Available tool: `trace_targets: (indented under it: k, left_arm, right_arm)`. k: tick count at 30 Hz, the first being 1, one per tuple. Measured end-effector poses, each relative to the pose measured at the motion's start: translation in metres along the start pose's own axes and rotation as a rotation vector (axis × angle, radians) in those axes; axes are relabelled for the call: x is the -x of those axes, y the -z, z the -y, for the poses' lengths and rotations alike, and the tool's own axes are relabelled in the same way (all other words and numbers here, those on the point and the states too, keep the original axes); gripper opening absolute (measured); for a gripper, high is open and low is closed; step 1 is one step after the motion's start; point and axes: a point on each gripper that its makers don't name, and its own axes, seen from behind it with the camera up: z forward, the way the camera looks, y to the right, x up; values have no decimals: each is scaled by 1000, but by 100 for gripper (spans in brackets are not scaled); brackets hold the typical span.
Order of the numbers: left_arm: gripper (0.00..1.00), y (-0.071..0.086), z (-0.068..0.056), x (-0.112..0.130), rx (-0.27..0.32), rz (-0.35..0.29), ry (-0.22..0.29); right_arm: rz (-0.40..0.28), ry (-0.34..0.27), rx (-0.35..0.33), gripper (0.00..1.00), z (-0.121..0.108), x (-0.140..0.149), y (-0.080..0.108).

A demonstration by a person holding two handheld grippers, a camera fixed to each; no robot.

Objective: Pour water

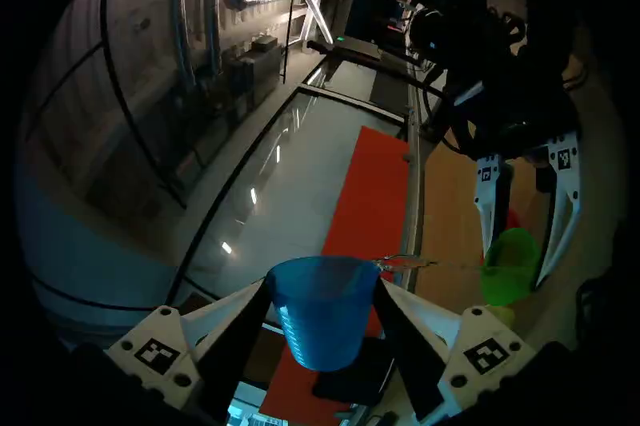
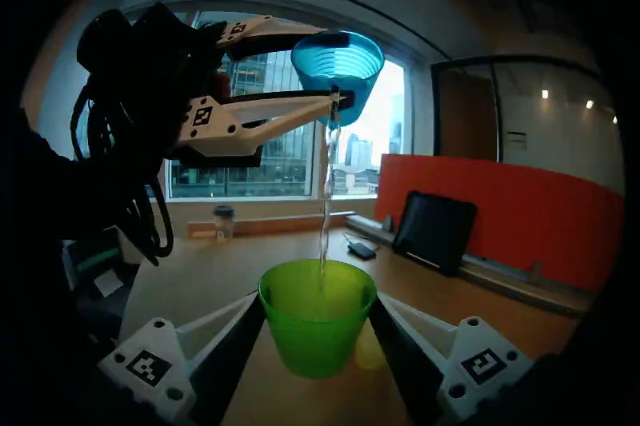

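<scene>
One wide window [image 2: 264, 154] sits at 12 o'clock in the right gripper view, wooden table [image 2: 200, 274] below it, orange partition [image 2: 512, 202] at 3. Left gripper [image 2: 332, 64] at 12, fingers clamped on tipped blue cup [image 2: 340, 62]. Right gripper [image 2: 318, 302] at 6, clamped on upright green cup [image 2: 318, 330]. Thin water stream [image 2: 326, 186] runs blue to green. Left gripper view adds pipework [image 1: 182, 26] at 11.

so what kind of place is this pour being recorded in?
Probably a high-rise office: a wide window onto city towers, a long wooden desk backed by an orange partition, a takeaway cup by the window. The blue cup pours into the green cup above that desk.
</scene>
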Motion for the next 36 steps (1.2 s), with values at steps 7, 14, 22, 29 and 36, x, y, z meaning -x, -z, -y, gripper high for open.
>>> trace_targets:
  k: [7,14,22,29,36]
  left_arm:
    - [87,0,2,-2,-8,-2,-25]
    - [87,-1,4,-2,-16,-1,-49]
    - [87,0,6,-3,-22,-4,-74]
    - [87,0,9,-8,-21,-9,-104]
    - [88,-1,12,-11,-28,-12,-133]
  right_arm:
    - [-1,1,3,89,0,-1,0]
    - [-3,1,6,90,-1,-2,0]
    - [-4,2,8,90,-2,-1,0]
    - [-7,3,10,90,-2,-2,2]
    - [-9,4,12,89,-1,-2,3]
